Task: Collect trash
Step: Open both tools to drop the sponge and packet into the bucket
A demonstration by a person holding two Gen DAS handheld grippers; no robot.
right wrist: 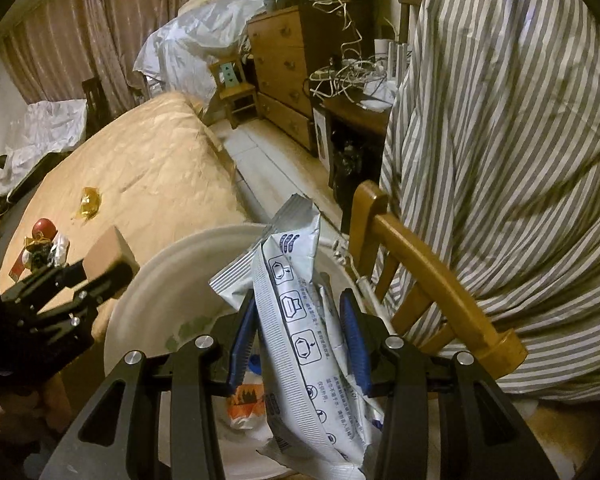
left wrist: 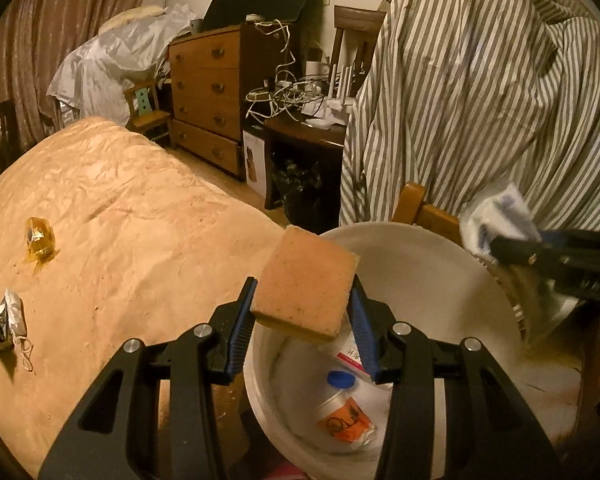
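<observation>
1. Bed with tan cover, a yellow wrapper lying on it
2. White bucket beside the bed, trash inside
3. Left gripper clamps a sponge over the bucket's rim
4. Right gripper pinches a white packet above the bucket

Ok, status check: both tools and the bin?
Left tool clamps sponge above white bin. Right tool clamps silver packet over it. Nothing blocking.
</observation>
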